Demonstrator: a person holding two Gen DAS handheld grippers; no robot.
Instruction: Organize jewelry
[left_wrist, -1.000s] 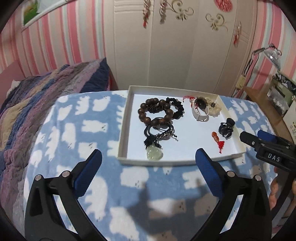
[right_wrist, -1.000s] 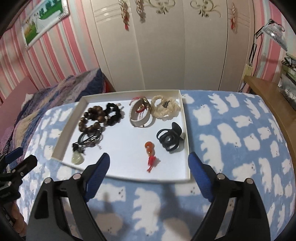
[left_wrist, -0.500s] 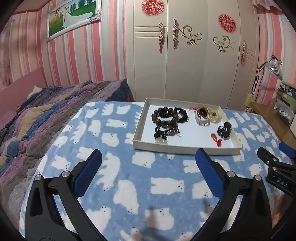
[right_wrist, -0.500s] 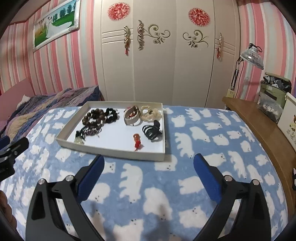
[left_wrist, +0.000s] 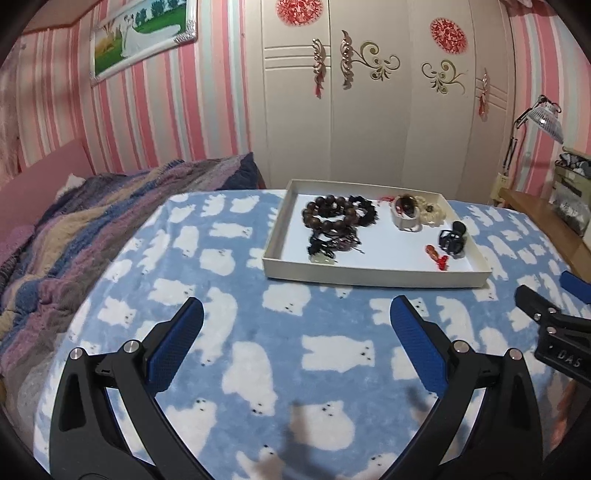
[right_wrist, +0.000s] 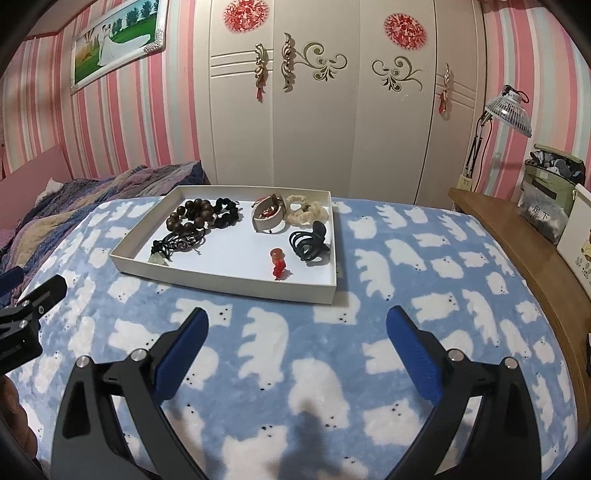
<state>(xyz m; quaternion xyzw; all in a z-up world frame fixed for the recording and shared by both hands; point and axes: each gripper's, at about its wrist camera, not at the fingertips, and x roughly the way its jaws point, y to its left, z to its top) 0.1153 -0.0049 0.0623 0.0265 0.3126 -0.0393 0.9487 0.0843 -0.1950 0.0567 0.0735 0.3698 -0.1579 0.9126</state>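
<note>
- Left gripper (left_wrist: 295, 325) and right gripper (right_wrist: 295, 332): jaws spread wide, grasping nothing, low in frame over the bear-print blanket (right_wrist: 406, 277).
- Upper centre: white tray (right_wrist: 229, 282) on the blanket holds wooden bead bracelet (right_wrist: 190, 218), black hair clip (right_wrist: 310, 242), red pendant (right_wrist: 277, 263).

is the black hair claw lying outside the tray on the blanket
No, the black hair claw lies inside the white tray, near its right wall beside the red pendant.

walls: pink-striped (right_wrist: 155, 122) | wardrobe (right_wrist: 332, 122): white | lamp (right_wrist: 508, 110) | bedspread (right_wrist: 406, 295): blue, bears
</note>
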